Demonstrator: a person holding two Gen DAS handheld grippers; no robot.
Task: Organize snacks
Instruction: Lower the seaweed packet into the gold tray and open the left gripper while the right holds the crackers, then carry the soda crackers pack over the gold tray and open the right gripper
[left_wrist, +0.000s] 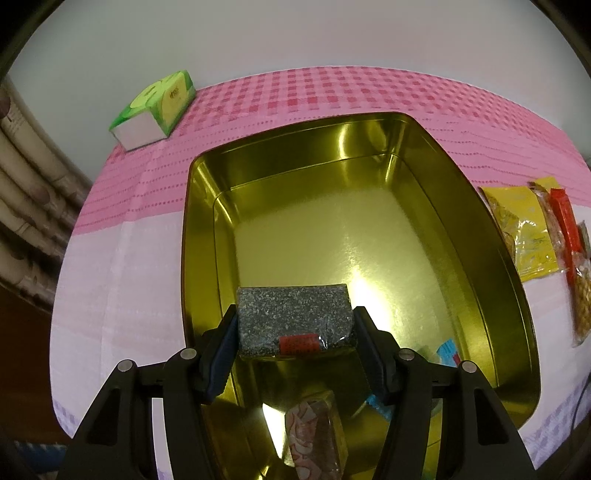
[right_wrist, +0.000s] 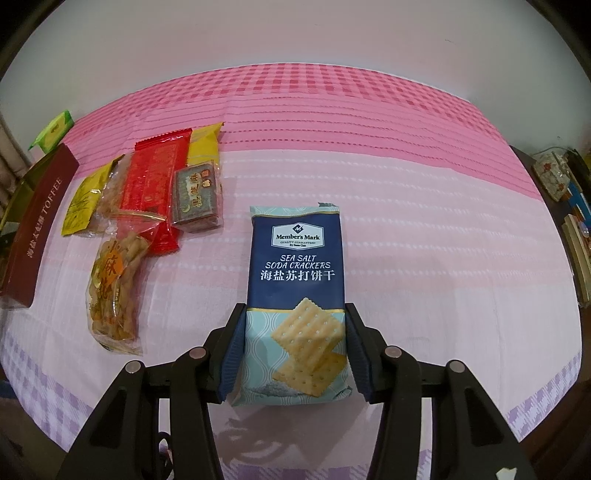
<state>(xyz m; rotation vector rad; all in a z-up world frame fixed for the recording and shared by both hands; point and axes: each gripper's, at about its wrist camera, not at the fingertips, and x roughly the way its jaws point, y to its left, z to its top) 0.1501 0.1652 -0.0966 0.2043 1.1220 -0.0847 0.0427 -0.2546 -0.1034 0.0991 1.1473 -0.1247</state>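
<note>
My left gripper (left_wrist: 295, 325) clamped a speckled grey wrapped snack block (left_wrist: 293, 319) over the gold metal tin (left_wrist: 509, 280), at its six-o'clock end; releasing came next. My right gripper (right_wrist: 293, 347) pinched the blue soda-cracker packet (right_wrist: 295, 295) on the pink checked cloth (right_wrist: 443, 221), tin at nine o'clock

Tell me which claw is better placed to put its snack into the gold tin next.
Left. The left claw already holds the dark sesame bar above the tin. The right claw grips the cracker pack over the tablecloth, away from it.
</note>
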